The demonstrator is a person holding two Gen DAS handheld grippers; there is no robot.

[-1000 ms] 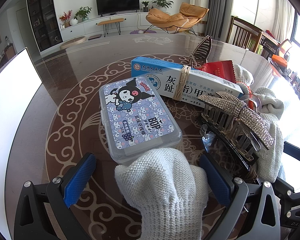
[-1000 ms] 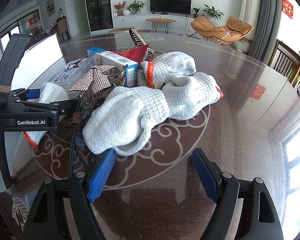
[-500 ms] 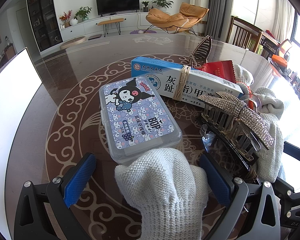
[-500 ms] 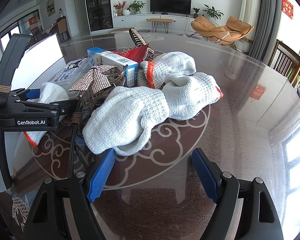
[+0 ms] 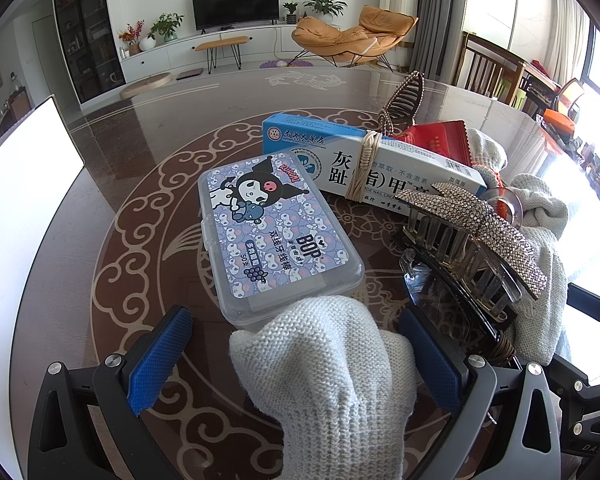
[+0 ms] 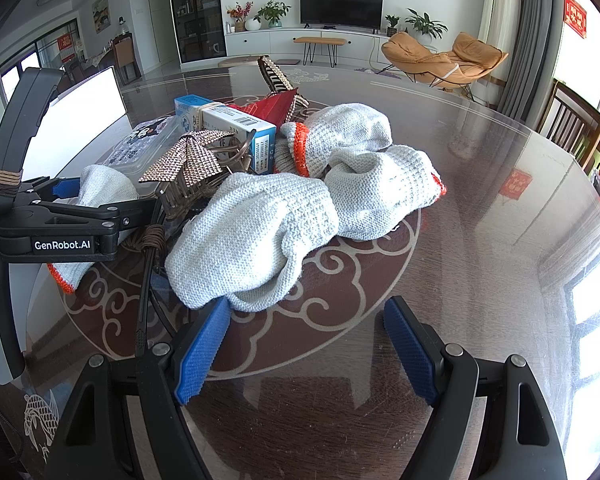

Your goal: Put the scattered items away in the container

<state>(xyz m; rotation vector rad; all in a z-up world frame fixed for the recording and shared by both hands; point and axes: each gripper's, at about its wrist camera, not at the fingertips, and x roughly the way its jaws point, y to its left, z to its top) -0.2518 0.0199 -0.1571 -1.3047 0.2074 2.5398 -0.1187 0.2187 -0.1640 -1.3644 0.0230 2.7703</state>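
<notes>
My left gripper (image 5: 296,356) is open, its blue pads on either side of a white knit glove (image 5: 328,368) lying on the table. Ahead lie a clear floss box with a cartoon lid (image 5: 276,232), a blue-white cream box (image 5: 364,164), a rhinestone hair claw (image 5: 472,236), a brown hair claw (image 5: 404,100) and a red packet (image 5: 440,140). My right gripper (image 6: 308,352) is open and empty, its left pad just under the edge of another white knit glove (image 6: 252,236). Two more gloves (image 6: 380,192) lie behind it. The left gripper shows in the right wrist view (image 6: 60,216).
The white container wall (image 5: 24,200) stands at the left edge of the dark round glass-topped table (image 6: 480,200). A black cord (image 6: 148,280) lies by the gloves. Wooden chairs (image 5: 496,68) stand at the far right.
</notes>
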